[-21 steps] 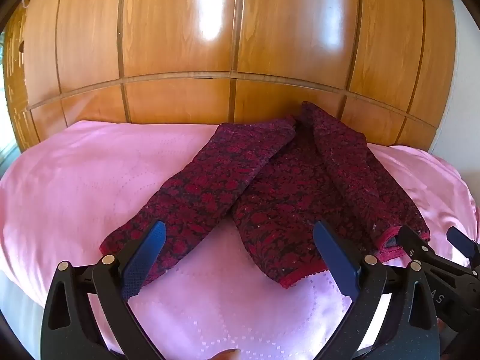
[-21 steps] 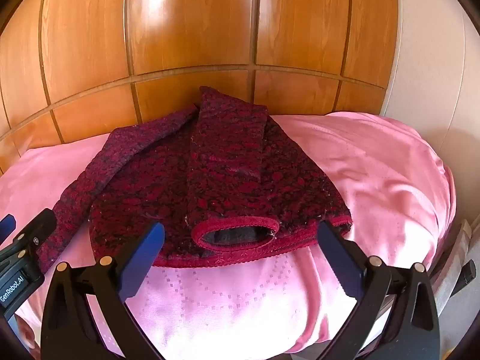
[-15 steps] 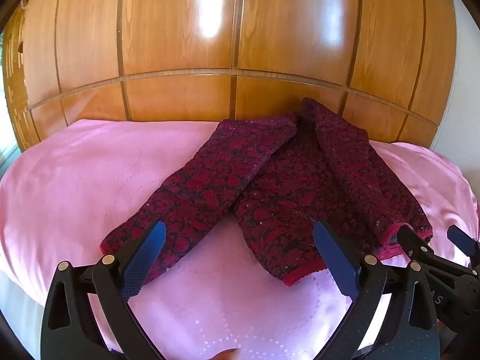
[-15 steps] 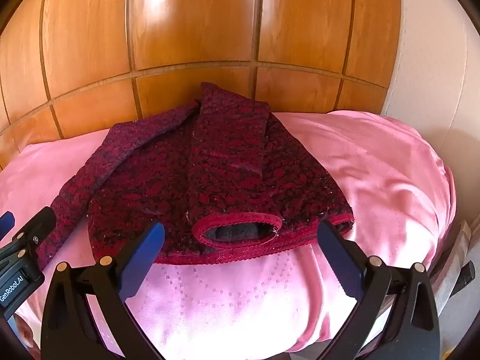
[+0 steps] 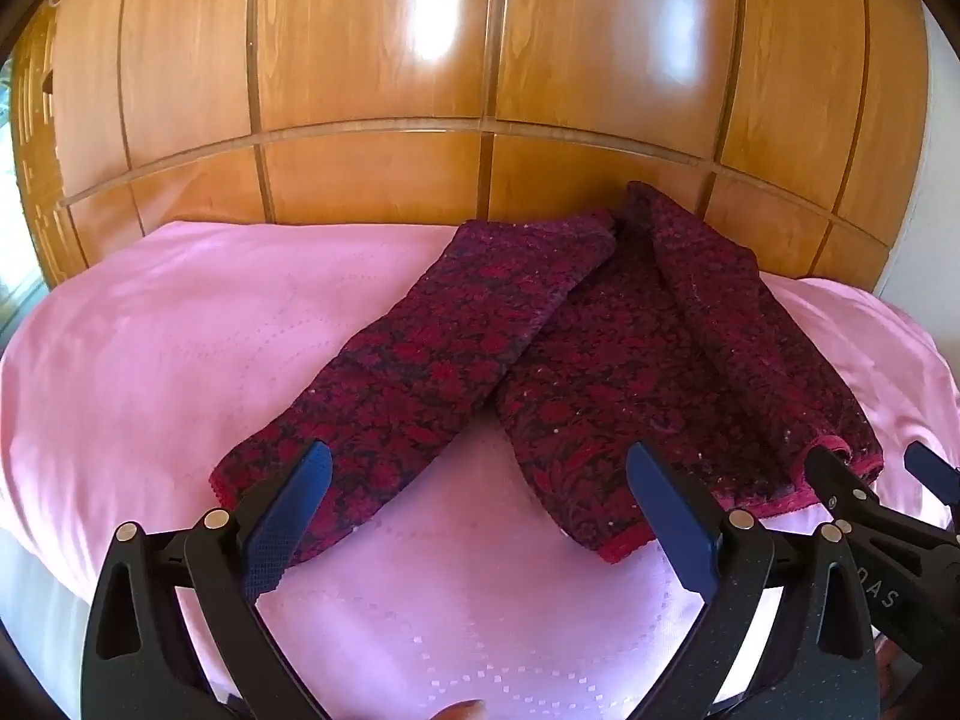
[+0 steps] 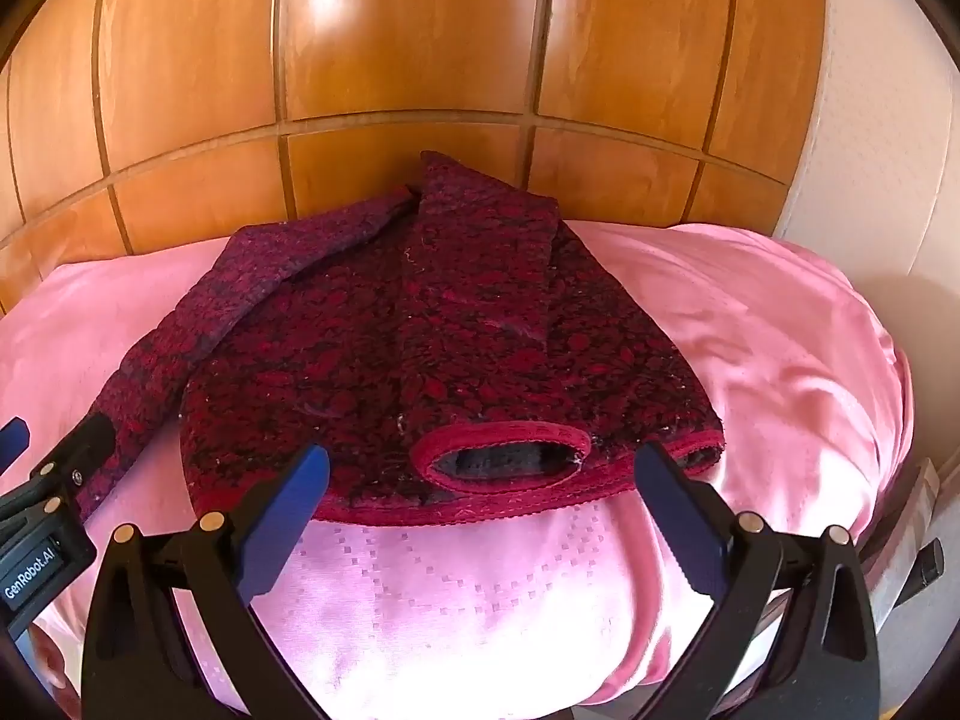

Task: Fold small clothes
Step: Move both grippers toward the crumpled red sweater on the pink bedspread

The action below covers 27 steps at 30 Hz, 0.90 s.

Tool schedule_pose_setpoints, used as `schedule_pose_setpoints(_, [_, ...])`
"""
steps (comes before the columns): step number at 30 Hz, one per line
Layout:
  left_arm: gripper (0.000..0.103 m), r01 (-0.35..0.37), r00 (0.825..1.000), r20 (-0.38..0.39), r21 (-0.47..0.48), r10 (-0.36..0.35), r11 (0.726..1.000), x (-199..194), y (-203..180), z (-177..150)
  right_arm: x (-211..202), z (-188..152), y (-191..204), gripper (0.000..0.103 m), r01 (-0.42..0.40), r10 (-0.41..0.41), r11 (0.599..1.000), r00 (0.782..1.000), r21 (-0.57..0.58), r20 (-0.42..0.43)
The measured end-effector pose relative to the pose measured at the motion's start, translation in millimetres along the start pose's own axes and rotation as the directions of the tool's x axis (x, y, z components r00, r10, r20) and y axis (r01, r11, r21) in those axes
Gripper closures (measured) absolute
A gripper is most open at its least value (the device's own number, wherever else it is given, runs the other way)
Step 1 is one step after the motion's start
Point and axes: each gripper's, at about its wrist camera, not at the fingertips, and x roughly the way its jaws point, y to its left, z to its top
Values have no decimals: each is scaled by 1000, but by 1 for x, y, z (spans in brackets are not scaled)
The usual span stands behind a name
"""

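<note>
Dark red/black floral knit garment (image 5: 600, 348) lies flat on pink sheet (image 5: 180, 348), pushed toward far edge, its top touching the wood-panel wall (image 5: 480, 60) behind. No bins, baskets or boxes in either view; the only thing bearing anything is the pink-covered surface w/ the garment on it.

Left-wrist view: one sleeve (image 5: 432, 360) stretches out diagonally to the left & toward the camera, its cuff end sitting just past the left gripper (image 5: 480, 516) near-left finger. Body of garment to the right, red-trimmed hem facing camera. Left gripper is spread wide, nothing between its blue pads (image 5: 288, 516); pads hang above the sheet, near the cuff and hem, contact can't be told. Part of the other gripper shows at right edge, close to hem.

Right-wrist view: other sleeve (image 6: 480, 276) is folded over the body, running down the middle; its red-trimmed cuff opening (image 6: 504, 456) faces camera, dark inside. Hem (image 6: 456, 510) lies just beyond the right gripper (image 6: 480, 522), roughly centred between its fingers. Right gripper also spread wide, gripping nothing. Left tool's black body visible at left edge, by the outstretched sleeve's end. Sheet bulges and drops off at right side.
</note>
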Motion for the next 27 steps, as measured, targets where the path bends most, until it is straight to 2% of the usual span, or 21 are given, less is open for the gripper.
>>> schedule_pose_setpoints(27, [5,-53,998,-43,-11,53,999,19,19,0,12,3,17,2,-34,33,999,999,-42,-15])
